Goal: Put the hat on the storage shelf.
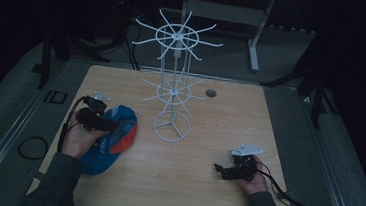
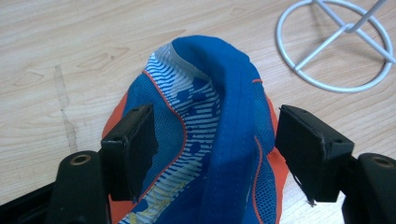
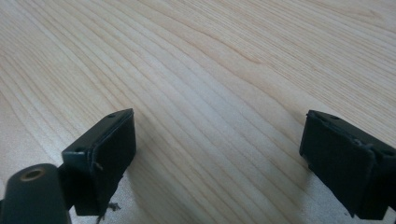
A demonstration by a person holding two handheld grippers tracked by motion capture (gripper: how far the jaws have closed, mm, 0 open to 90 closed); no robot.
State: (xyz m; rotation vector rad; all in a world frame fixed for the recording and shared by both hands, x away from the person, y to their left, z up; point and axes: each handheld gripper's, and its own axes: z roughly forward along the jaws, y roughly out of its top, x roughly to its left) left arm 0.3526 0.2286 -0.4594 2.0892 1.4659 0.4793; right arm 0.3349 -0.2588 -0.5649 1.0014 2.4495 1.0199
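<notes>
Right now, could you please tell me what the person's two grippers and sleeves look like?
Both grippers are black, each with two blocky, flat-faced jaws. The left gripper and the right gripper each carry a pale grey three-cornered plate on top, and a thin black cable trails from each. Round brass-coloured fittings sit behind the jaws. The person wears dark grey-green long sleeves.

A light wooden table (image 1: 204,185) carries a blue-and-orange cap (image 1: 117,137) and a white wire rack (image 1: 171,127).

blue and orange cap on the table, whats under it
The cap lies on the bare wooden table, which shows all around it. The left gripper straddles it with open fingers. Whatever may lie beneath the fabric is covered.
</notes>
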